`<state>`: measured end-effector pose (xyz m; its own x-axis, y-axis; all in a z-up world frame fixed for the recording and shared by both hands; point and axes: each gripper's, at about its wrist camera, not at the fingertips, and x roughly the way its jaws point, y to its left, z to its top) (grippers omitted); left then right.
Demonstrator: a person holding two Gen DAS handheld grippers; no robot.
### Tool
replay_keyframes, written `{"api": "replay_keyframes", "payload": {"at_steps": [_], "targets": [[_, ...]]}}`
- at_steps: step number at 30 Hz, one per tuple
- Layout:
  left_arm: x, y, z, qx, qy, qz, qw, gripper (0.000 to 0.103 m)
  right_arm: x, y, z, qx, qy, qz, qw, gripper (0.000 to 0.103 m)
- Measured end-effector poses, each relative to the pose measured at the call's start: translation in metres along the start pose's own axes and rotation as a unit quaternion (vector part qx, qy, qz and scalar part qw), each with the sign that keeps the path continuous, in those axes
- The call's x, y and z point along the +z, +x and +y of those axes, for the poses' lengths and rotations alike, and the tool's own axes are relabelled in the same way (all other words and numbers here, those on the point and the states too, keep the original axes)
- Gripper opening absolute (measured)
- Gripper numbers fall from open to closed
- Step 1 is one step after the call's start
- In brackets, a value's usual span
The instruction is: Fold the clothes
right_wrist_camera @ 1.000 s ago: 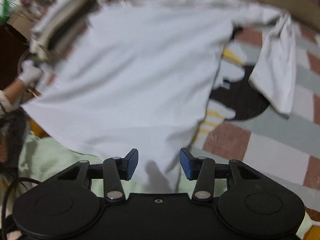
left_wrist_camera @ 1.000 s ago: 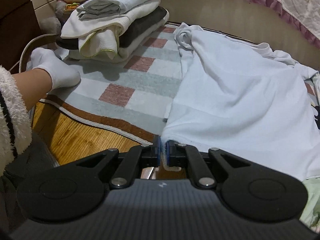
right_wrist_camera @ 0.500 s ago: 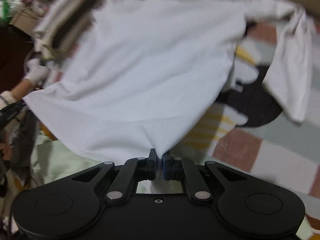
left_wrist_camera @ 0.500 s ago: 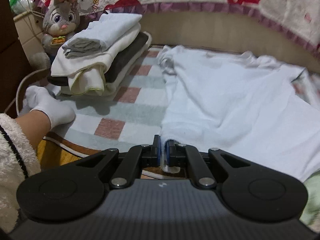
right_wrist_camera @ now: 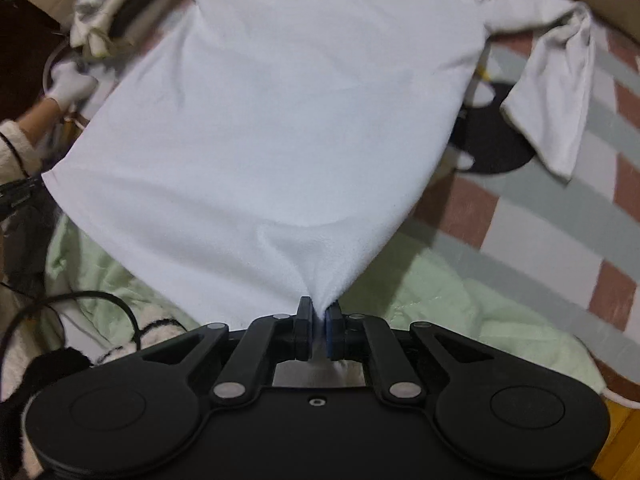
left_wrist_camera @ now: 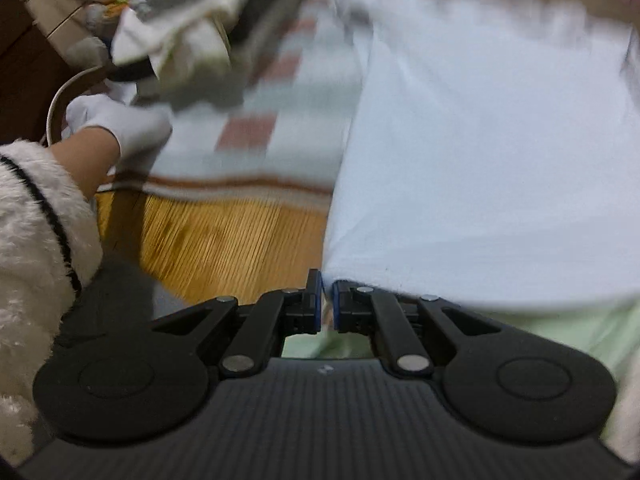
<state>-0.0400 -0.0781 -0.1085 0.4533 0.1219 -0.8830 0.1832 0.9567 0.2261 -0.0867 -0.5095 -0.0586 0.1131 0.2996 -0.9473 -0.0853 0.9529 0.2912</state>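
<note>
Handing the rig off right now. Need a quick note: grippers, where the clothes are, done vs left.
Left gripper: shut on the white shirt, at its bottom-left hem corner.
Right gripper: shut on the bottom-right hem corner.
Shirt is spread over the checked mat, hem end lifted, one sleeve out to the right.
Done: folded pile at far left.
Left: all folds on this shirt; a green garment lies beneath.

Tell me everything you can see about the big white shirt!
The white shirt looks like soft, plain cotton. It lies spread out over a checked rug, collar end farthest away, one sleeve flopped out to the side. The right gripper pinches one corner of its bottom hem, the left gripper the other, so the hem is lifted and stretched above a pale green cloth.
</note>
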Motion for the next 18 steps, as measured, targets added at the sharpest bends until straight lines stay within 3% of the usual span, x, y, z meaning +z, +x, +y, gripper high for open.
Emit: {"api": "replay_keyframes", "payload": {"at_steps": [1,4,5,6,9,12,15,18], "targets": [[-0.004,0.007,-0.003,0.010,0.009,0.016,0.9998,0.007,0.001,0.007,0.002,-0.010,-0.001,0.006,1.000,0.016],[-0.009,0.002,-0.001,-0.032,0.001,0.033,0.9989,0.008,0.001,0.013,0.016,-0.012,-0.013,0.009,1.000,0.035],[-0.007,-0.006,0.000,-0.050,-0.003,0.022,0.9985,0.009,0.000,0.014,0.021,-0.011,-0.017,0.010,1.000,0.041],[-0.004,-0.017,0.000,-0.065,-0.006,0.004,0.9978,0.014,0.002,0.007,0.023,-0.006,-0.017,-0.006,1.000,0.041],[0.014,-0.047,-0.007,-0.102,-0.012,-0.053,0.9933,0.028,0.011,-0.027,0.025,0.015,-0.007,-0.084,0.996,0.041],[0.042,-0.070,-0.022,-0.133,-0.018,-0.099,0.9860,0.029,0.020,-0.061,0.026,0.036,0.003,-0.162,0.986,0.041],[0.080,-0.081,-0.051,-0.154,-0.013,-0.134,0.9788,0.032,0.031,-0.092,0.028,0.051,0.015,-0.241,0.969,0.042],[0.123,-0.080,-0.086,-0.163,0.003,-0.172,0.9715,0.042,0.048,-0.107,0.029,0.032,0.029,-0.319,0.947,0.051]]}}
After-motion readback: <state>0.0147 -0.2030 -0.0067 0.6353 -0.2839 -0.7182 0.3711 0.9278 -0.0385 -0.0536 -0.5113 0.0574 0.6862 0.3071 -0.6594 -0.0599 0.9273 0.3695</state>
